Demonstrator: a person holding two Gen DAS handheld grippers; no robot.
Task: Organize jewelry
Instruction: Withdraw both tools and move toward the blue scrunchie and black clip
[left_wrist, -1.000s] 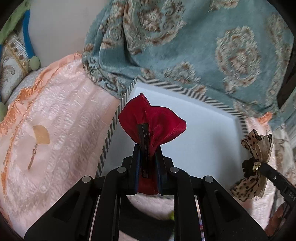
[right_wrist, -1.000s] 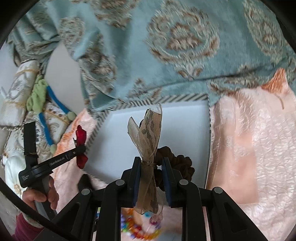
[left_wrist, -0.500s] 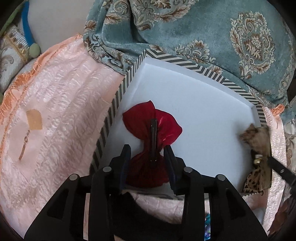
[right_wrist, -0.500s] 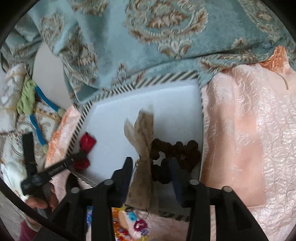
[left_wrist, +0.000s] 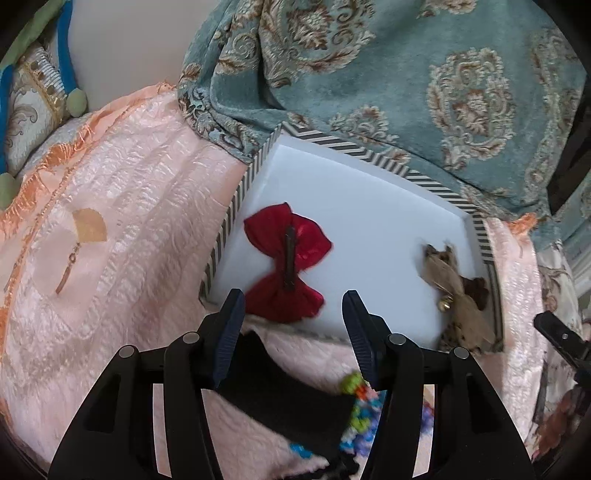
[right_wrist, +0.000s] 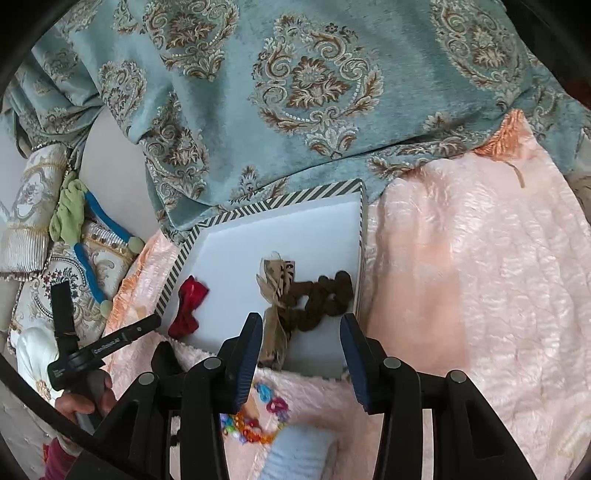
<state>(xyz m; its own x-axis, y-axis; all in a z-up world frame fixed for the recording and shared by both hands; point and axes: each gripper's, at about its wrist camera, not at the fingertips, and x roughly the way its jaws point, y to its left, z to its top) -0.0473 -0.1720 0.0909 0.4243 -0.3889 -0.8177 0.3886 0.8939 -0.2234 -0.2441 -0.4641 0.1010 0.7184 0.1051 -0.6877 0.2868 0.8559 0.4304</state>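
Note:
A red bow clip lies clasp up on the white pad of a box with a striped rim, at its near left corner. My left gripper hangs just above the bow's near end. Its jaws are opening and its pads are clear of the bow. At the box's right side lie a leopard-print bow and a brown scrunchie. My right gripper stands open over the box's near edge, with nothing pressed between its pads. The leopard bow also shows in the left wrist view.
The box rests on a pink quilted cover, and teal patterned fabric drapes over its far edge. Colourful beaded pieces and a black cloth lie near me. A gold fan earring is on the cover at the left. A hand grips the left tool.
Both grippers opened and drew back. The red bow dropped from the left one onto the pad. The leopard bow left the right one and lies beside the scrunchie.

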